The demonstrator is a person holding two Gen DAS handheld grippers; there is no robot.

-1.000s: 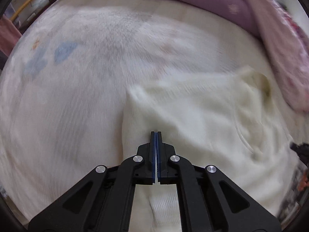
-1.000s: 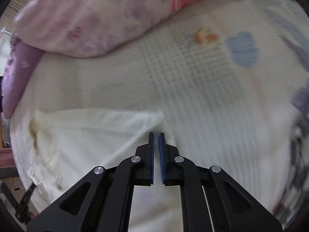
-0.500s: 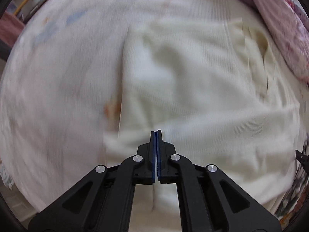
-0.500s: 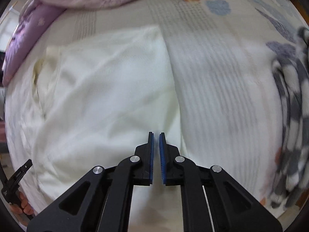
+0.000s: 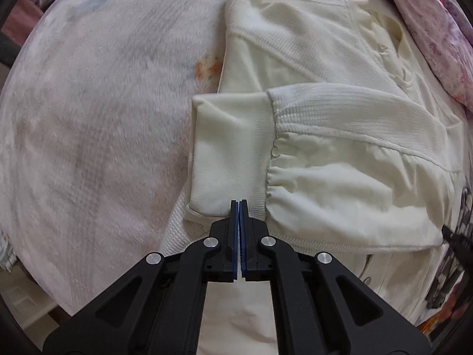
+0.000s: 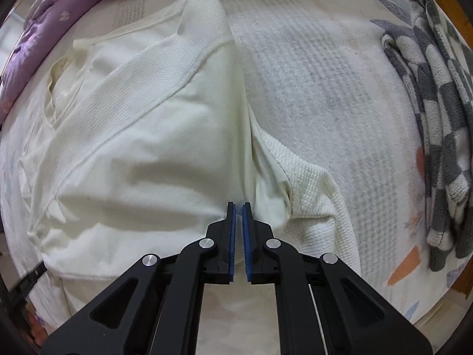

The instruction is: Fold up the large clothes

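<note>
Cream knit is pinched in both sets of closed jaws, the left gripper (image 5: 239,201) on the sleeve cuff (image 5: 227,153), the right gripper (image 6: 239,205) on the cream garment (image 6: 142,136) spread on the bed (image 6: 325,88), probably to fold it evenly.

Checked blanket (image 6: 437,112) cut off at right edge
</note>
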